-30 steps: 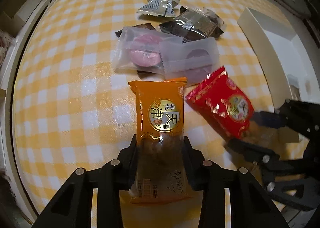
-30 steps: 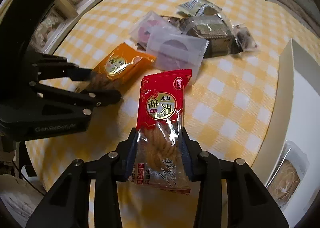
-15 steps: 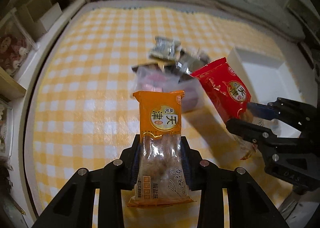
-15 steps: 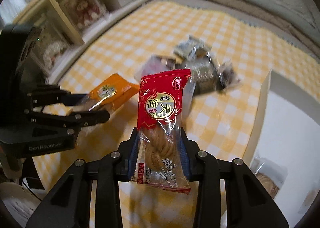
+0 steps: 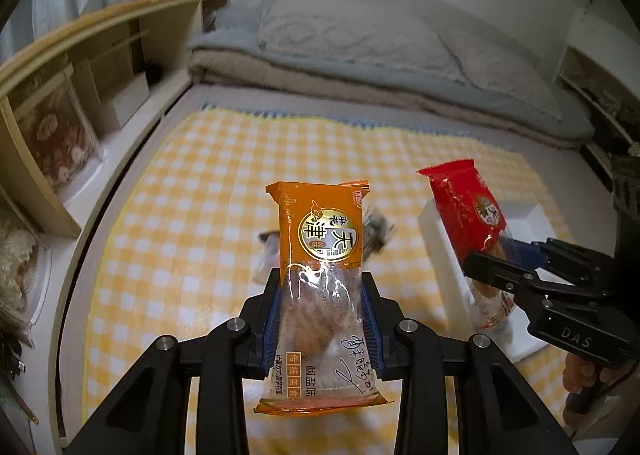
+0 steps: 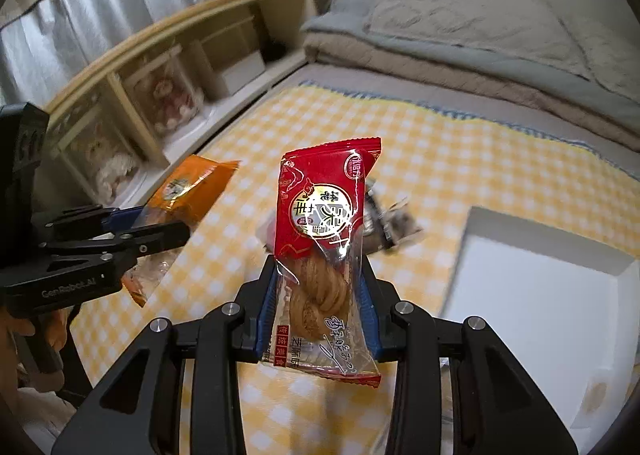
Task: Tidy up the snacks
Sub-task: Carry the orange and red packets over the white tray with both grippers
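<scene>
Snacks are both aloft over the checked cloth point(image 5: 192, 215): the right gripper point(image 6: 318, 287) clamps the red pack point(image 6: 324, 215) upright, nearest the white box point(image 6: 532, 295) to its right, while the left gripper point(image 5: 320, 295) clamps the orange pack point(image 5: 322, 231).

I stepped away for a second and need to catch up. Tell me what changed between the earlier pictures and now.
Both packets went up. A second ago the orange packet and red packet lay low over the checked cloth by the snack pile; now the left gripper and right gripper carry them high, tilted toward the bedding. Nothing was let go: each gripper stays shut on its packet. The white tray has not visibly moved.
</scene>
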`<state>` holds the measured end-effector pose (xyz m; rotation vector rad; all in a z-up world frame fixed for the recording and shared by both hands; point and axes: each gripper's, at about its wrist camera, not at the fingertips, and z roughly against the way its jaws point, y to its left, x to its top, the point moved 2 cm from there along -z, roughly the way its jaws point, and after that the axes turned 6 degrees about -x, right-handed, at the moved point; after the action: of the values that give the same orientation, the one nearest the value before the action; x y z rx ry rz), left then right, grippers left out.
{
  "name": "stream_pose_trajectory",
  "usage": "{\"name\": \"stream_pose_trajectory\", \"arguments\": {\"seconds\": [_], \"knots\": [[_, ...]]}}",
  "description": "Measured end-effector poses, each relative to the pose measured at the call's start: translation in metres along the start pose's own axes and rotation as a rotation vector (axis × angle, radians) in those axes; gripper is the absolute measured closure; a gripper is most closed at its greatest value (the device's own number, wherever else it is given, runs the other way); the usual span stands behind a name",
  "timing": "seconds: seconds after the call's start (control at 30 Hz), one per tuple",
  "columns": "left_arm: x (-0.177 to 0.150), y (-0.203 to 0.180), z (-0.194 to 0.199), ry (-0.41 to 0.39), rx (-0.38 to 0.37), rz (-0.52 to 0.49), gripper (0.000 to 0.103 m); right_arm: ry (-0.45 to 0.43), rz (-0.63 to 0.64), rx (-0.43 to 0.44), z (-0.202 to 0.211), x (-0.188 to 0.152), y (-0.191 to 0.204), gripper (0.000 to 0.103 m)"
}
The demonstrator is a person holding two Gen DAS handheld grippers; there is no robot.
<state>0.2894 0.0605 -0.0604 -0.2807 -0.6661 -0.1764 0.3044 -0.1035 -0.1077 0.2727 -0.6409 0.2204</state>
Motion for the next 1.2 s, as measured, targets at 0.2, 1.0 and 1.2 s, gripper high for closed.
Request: {"name": "stream_pose_trajectory", "arguments": {"seconds": [0.2,1.0,1.2], "knots": [[0.0,-0.035,0.01,-0.057,-0.067,-0.009,0.068,-0.06,-0.062,-0.031,0.034,0.002,-0.032,0.066],[0.025,-0.184,-0.088,0.022,-0.276,-0.062,0.068,-0.097,-0.252,-0.204,0.128,-0.052,-0.17,0.066],[0.02,-0.213,-0.127,0.108,-0.325,-0.028,0.068,-0.046,-0.27,-0.221,0.127,-0.065,-0.189,0.066]]}}
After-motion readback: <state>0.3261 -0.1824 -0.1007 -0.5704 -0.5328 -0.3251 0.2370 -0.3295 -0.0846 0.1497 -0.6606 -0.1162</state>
